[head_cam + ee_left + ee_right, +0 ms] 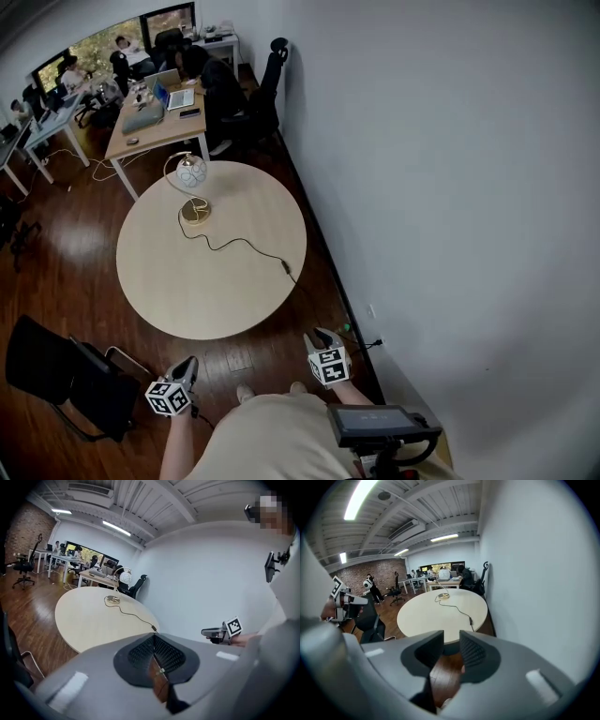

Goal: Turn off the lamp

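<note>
The lamp has a white globe shade (190, 172) on a curved stem over a gold base (195, 212), at the far side of the round table (187, 291). Its black cord runs to an inline switch (286, 267) near the table's right edge. Both grippers hang below the table's near edge, apart from it. The left gripper (189, 363) is shut with nothing between its pads (161, 660). The right gripper (320, 335) is open and empty, a gap showing between its pads (471, 651). The right gripper view shows the globe (444, 574) and switch (470, 619) ahead.
A black chair (66, 375) stands at the left of the person. A grey wall (450, 187) runs close along the table's right side, with a socket (370, 311) low on it. Desks with seated people (155, 103) and an office chair (267, 84) are beyond the table.
</note>
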